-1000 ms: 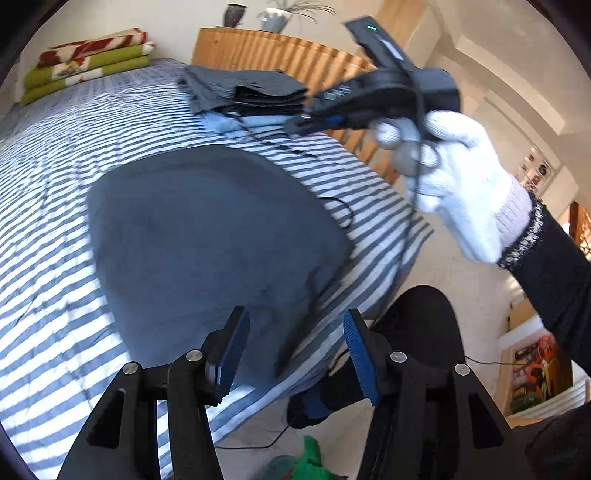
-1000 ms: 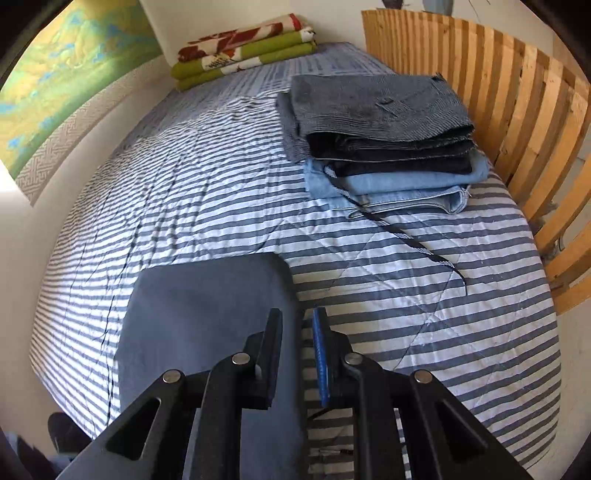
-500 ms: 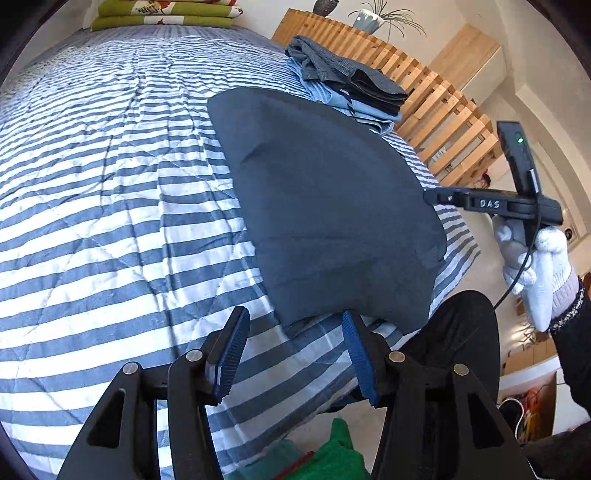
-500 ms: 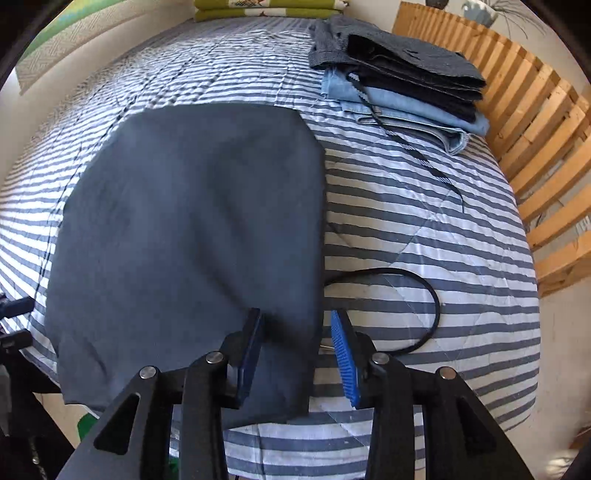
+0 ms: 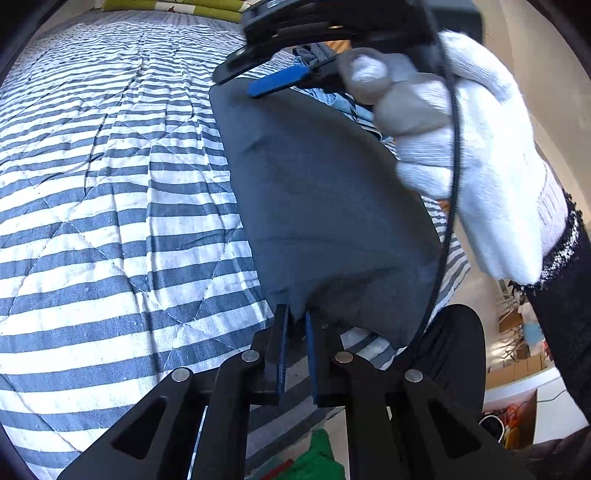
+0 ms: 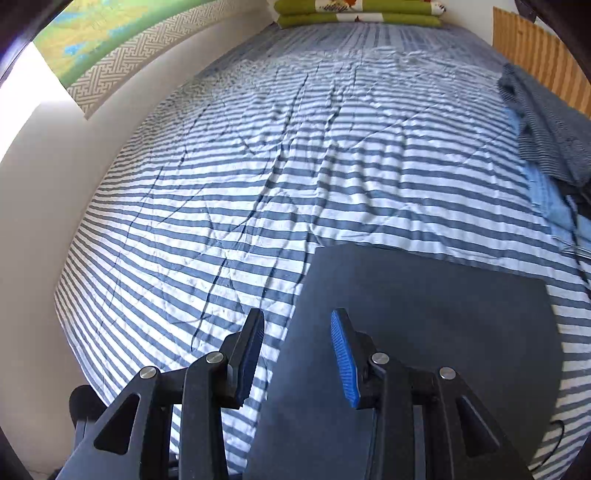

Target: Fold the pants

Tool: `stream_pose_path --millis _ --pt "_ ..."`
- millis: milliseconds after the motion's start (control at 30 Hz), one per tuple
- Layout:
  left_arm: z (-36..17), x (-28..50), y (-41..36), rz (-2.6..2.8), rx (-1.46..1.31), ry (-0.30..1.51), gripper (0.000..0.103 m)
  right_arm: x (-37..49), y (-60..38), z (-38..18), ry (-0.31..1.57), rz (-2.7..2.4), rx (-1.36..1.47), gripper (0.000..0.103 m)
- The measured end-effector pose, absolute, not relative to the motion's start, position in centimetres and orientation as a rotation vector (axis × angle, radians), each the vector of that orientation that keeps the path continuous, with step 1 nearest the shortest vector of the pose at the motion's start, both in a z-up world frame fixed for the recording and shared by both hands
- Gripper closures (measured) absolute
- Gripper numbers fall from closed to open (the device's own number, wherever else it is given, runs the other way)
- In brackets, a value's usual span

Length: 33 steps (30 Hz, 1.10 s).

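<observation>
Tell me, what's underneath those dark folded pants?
The dark pants lie on the blue-and-white striped bedcover, which shows all around them. Whatever sits directly beneath the fabric is covered and cannot be seen.

Pants [image 6: 424,332] lie flat on bed [image 6: 258,184], near edge, right of centre. Stack of folded clothes [image 6: 546,140] far right, by slatted rail [image 6: 539,55]. Folded blankets [image 6: 358,11] at far end. Wall w/ hanging [image 6: 122,48] along left side. Cable [image 6: 576,254] btw stack & pants
</observation>
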<state>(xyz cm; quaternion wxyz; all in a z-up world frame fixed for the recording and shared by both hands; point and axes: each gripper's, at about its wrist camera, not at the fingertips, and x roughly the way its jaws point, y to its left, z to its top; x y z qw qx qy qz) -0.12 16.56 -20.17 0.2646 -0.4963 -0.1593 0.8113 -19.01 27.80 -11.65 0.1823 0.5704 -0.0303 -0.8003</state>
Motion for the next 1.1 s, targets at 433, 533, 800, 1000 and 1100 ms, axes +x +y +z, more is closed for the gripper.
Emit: stream_pose_path --millis 433,533,800,1000,1100 --pt "-19.5 2.8 18.0 2.123 -1.34 -0.282 0.1 -21.2 28.0 -15.8 -0.144 -2.219 1.708 0.075" --pt "-18.7 3.3 16.8 2.171 -1.319 -0.262 0.097 -19.3 29.2 -13.1 -0.148 -2.241 1.638 0.074" --pt "-21.3 0.0 17.5 2.191 -1.346 -0.345 0.072 -11.4 28.9 -9.0 0.089 -2.255 1.503 0.073" --pt "-17.7 1.4 18.2 2.236 -1.203 -0.461 0.102 -15.9 29.2 -10.4 -0.094 -2.224 1.6 0.072" --pt "-16.1 2.8 19.2 2.232 -1.145 -0.342 0.101 -16.9 29.4 -12.4 -0.077 -2.229 1.664 0.072"
